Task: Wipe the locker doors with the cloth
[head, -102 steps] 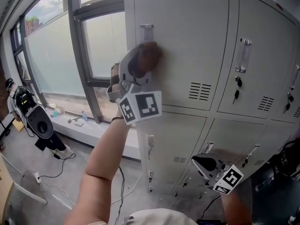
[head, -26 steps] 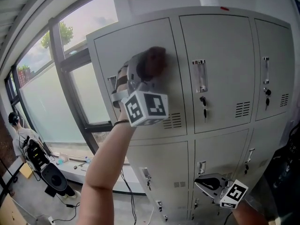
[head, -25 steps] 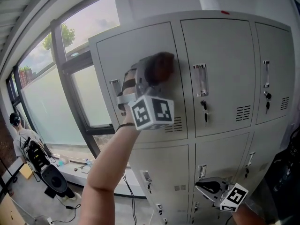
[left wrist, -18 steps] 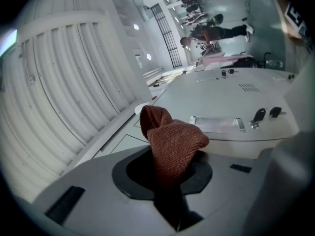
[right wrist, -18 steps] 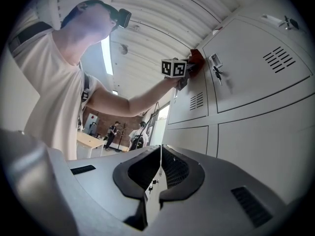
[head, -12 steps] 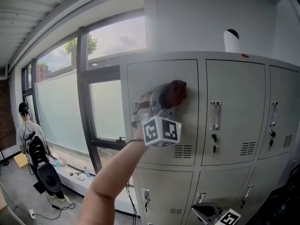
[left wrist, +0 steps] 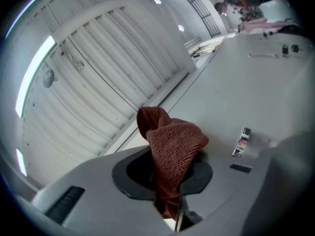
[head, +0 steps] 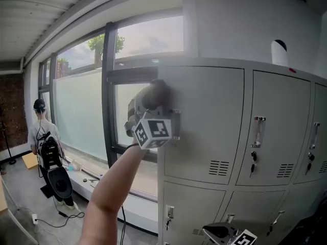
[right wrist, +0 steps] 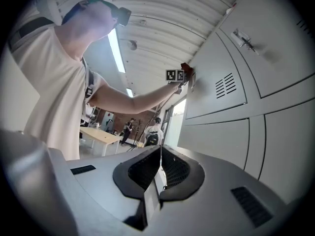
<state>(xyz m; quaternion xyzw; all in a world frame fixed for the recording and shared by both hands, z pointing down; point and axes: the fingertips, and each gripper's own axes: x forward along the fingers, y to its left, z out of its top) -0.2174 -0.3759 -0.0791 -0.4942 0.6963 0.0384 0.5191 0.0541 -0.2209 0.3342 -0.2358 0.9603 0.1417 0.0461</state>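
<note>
The wiping step is judged to be in hand: the red-brown cloth (left wrist: 172,146) is clamped between the shut jaws of the left tool (head: 152,103) and appears to be pressed against the upper-left locker door (head: 209,121), near its top left corner, beside the window (head: 82,111). The right tool (right wrist: 158,173) is held low, its jaws together on nothing. Next, a steady sweep across the panel is called for, with the cloth kept flat on the metal and the vent slots (head: 218,168) passed over.
</note>
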